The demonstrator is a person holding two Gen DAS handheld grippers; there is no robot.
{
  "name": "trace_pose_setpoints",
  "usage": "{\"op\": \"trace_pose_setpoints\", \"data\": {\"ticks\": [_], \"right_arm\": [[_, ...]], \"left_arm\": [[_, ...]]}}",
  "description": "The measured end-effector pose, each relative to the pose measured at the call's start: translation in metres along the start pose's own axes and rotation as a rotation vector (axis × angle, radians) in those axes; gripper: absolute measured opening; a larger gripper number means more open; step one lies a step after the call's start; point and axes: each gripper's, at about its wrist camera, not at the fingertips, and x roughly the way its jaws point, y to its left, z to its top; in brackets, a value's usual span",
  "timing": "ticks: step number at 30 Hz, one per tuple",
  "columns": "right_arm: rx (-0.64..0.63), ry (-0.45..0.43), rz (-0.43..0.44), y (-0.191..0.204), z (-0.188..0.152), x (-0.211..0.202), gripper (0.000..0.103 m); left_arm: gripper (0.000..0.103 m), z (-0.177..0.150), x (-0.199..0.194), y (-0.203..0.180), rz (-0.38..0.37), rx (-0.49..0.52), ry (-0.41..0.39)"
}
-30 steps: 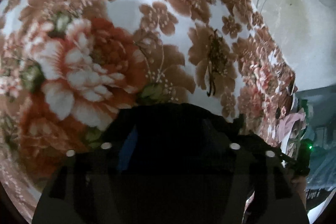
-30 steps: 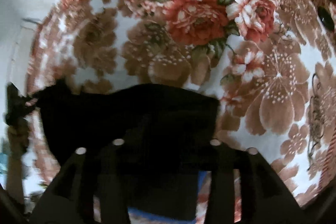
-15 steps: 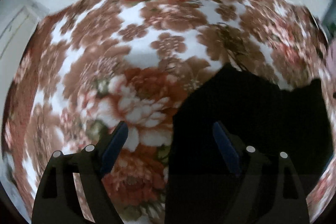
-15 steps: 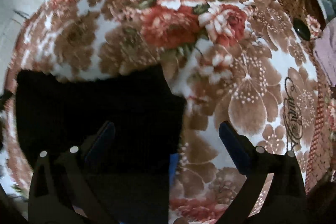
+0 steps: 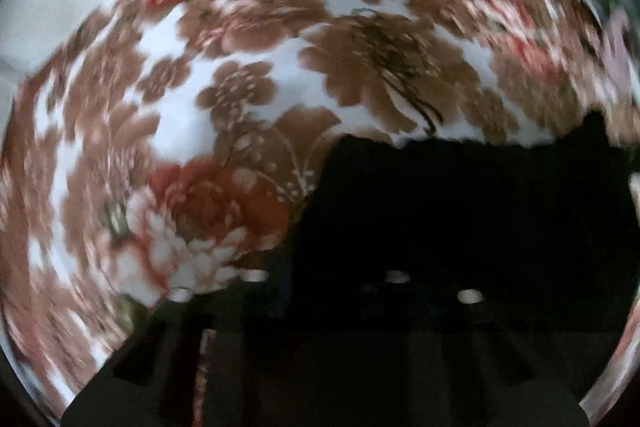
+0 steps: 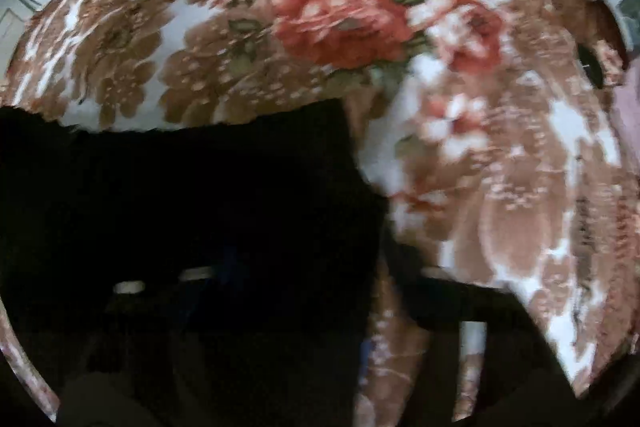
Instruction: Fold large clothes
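While both views are smeared by motion, the black garment point(image 5: 460, 211) is lying on the floral blanket point(image 5: 224, 99), its far hem running straight across the cloth and well short of the blanket's far edge. Both tools are pointing steeply downward. The left gripper point(image 5: 320, 291) is sitting at the garment's left corner, its jaws having just been closing to nearly together; a grip cannot be confirmed in the dark. The right gripper point(image 6: 296, 287) is straddling the garment's right edge, its jaws having just been narrowing, its right finger point(image 6: 452, 303) lying over bare blanket; pad contact cannot be determined.
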Motion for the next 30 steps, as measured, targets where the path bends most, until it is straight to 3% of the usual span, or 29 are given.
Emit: {"op": "trace_pose_setpoints", "data": {"ticks": [2, 6, 9, 13, 15, 18, 20, 22, 24, 25, 26, 27, 30], "right_arm": [[-0.059, -0.011, -0.024, 0.009, -0.001, -0.005, 0.011], [-0.135, -0.078, -0.034, 0.022, 0.008, -0.039, 0.009], [-0.204, -0.08, -0.047, 0.028, 0.017, -0.038, 0.009], [-0.3, -0.036, -0.12, 0.036, 0.013, 0.003, 0.01], [-0.319, -0.029, -0.157, 0.036, 0.008, 0.013, 0.011], [-0.304, -0.047, -0.195, 0.031, 0.002, 0.012, 0.017], [-0.319, -0.056, -0.229, 0.032, -0.003, 0.01, 0.029], [-0.297, -0.071, -0.248, 0.031, -0.006, 0.0, 0.034], [-0.257, -0.109, -0.251, 0.033, -0.007, -0.019, 0.053], [-0.239, -0.158, -0.245, 0.039, -0.009, -0.035, 0.07], [-0.231, -0.187, -0.236, 0.045, -0.011, -0.044, 0.079], [-0.225, -0.231, -0.212, 0.056, -0.015, -0.059, 0.083], [-0.215, -0.315, -0.139, 0.098, -0.025, -0.085, 0.09]], "left_arm": [[0.016, 0.002, -0.008, 0.018, -0.072, -0.126, 0.01], [0.015, 0.0, -0.032, 0.052, -0.216, -0.397, 0.072], [0.015, -0.011, -0.022, 0.07, -0.268, -0.516, 0.135], [0.017, -0.019, 0.027, 0.057, -0.1, -0.349, 0.149], [0.024, -0.019, 0.043, 0.047, -0.033, -0.255, 0.13], [0.046, -0.024, 0.051, 0.024, 0.121, -0.065, 0.064], [0.058, -0.027, 0.045, 0.024, 0.15, -0.059, 0.039], [0.059, -0.031, 0.024, 0.023, 0.183, -0.05, -0.009], [0.069, -0.037, -0.005, 0.019, 0.215, -0.039, -0.074], [0.075, -0.041, -0.021, 0.016, 0.219, -0.04, -0.116], [0.087, -0.044, -0.033, 0.016, 0.213, -0.043, -0.147], [0.091, -0.05, -0.052, 0.006, 0.193, -0.05, -0.2], [0.097, -0.069, -0.077, -0.022, 0.137, -0.089, -0.264]]}}
